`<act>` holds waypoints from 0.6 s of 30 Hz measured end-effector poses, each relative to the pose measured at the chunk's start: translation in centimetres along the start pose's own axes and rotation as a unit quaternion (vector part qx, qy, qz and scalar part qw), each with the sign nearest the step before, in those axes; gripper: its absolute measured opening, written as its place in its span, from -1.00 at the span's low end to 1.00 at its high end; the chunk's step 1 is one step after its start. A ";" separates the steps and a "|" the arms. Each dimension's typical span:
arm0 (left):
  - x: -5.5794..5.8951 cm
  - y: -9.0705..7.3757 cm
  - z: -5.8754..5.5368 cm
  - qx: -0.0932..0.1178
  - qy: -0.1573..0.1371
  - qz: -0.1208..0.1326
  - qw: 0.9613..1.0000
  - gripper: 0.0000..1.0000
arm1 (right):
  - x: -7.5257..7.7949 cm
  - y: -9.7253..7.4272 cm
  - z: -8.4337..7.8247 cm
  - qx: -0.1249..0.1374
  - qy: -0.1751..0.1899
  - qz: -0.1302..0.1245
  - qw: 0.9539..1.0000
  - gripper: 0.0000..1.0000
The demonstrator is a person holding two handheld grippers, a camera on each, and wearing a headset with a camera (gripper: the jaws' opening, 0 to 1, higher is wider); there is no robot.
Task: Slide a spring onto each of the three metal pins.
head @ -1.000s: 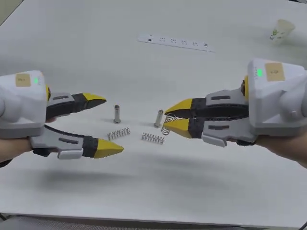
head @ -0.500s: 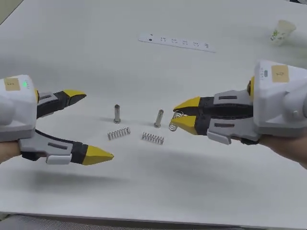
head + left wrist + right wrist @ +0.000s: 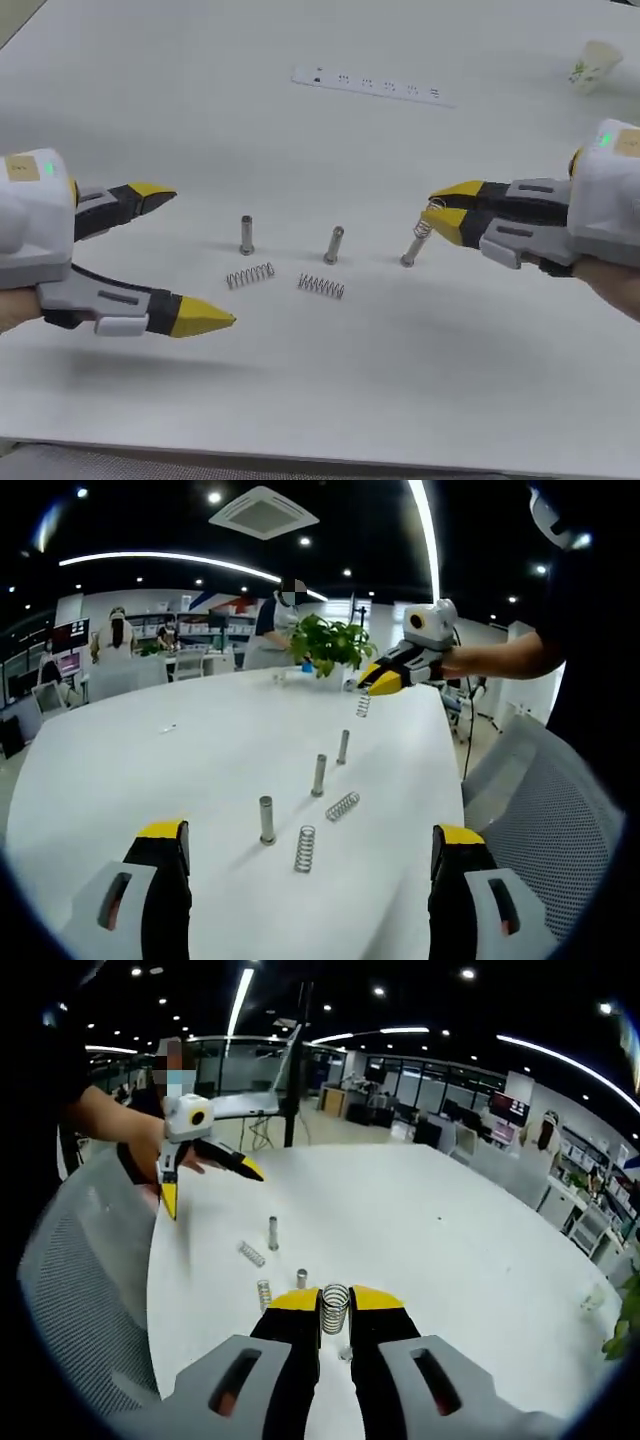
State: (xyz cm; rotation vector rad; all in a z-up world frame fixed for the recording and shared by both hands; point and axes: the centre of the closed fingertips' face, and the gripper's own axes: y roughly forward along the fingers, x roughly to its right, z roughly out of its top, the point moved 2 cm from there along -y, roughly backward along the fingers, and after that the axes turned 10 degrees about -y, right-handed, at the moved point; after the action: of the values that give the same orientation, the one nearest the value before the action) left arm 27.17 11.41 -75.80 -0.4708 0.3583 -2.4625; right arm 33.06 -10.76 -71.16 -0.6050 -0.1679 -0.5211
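Spring (image 3: 424,229) in right claw (image 3: 438,211), two loose springs (image 3: 249,276) (image 3: 321,287), three pins (image 3: 246,234) (image 3: 335,244) (image 3: 411,251)

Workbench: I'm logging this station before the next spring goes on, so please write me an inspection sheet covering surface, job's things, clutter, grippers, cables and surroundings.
Surface: white table, flat and plain.
Job's things: left pin and middle pin stand bare; right pin has the held spring at its top, whether threaded on cannot be told; left loose spring and right loose spring lie flat before the pins.
Clutter: power strip and paper cup at the far side.
Grippers: left hand-held gripper open, holding nothing; right hand-held gripper shut on the held spring.
Cables: nothing seen.
Surroundings: open office, potted plant, mesh chair.
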 end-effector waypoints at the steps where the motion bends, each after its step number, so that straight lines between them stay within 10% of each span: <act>1: 0.0 0.0 0.1 0.001 0.000 0.000 1.000 0.96 | 0.5 0.1 -0.3 0.002 0.010 -0.005 1.000 -0.85; 18: -0.4 -0.4 0.3 0.004 -0.008 0.007 1.000 0.96 | 1.6 1.7 -2.1 -0.003 0.065 -0.014 0.998 -0.85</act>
State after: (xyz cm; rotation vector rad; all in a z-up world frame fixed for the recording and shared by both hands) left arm 27.39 11.88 -75.52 -0.4838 0.3427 -2.4445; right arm 35.26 -11.45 -73.26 -0.5729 -0.0529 -0.5863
